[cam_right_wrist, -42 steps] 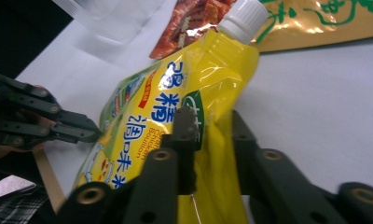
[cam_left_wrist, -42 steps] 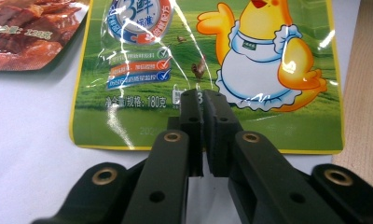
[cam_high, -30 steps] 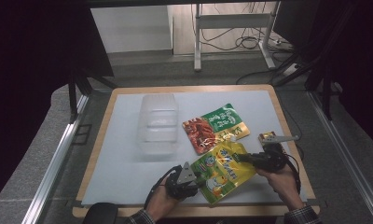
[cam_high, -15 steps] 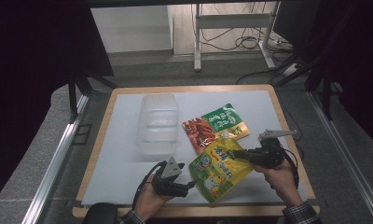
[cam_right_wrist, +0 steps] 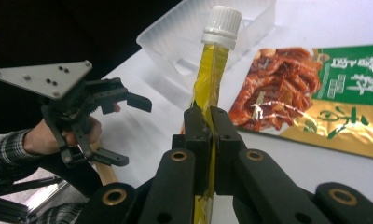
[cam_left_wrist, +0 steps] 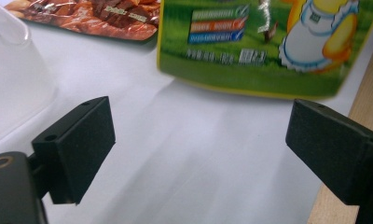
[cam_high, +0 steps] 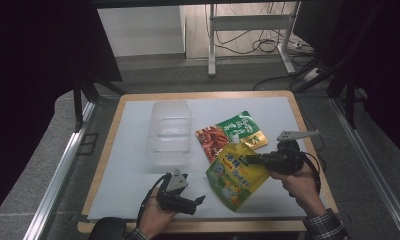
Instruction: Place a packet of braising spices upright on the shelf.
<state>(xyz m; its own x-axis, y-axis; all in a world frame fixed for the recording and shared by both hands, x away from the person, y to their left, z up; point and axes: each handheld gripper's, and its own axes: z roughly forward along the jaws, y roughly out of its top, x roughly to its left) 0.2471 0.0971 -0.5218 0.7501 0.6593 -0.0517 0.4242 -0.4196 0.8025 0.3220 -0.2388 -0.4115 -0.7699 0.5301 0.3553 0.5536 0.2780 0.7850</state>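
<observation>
Grey speckled floor [cam_high: 43, 165], pale back wall [cam_high: 138, 30], metal stand legs [cam_high: 211, 40] among tangled cables [cam_high: 263, 42], dark surroundings.

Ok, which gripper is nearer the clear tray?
Left. The left gripper hangs open just below the clear tray, toward the table's near edge; the right gripper is off to its right, shut on the yellow pouch.

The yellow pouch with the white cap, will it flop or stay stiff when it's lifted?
Probably floppy: the yellow pouch is soft film, and the right tool pinches its edge flat. It likely sags below the grip, being fairly full. Its glossy skin may be slippery, so it could slide.
</observation>
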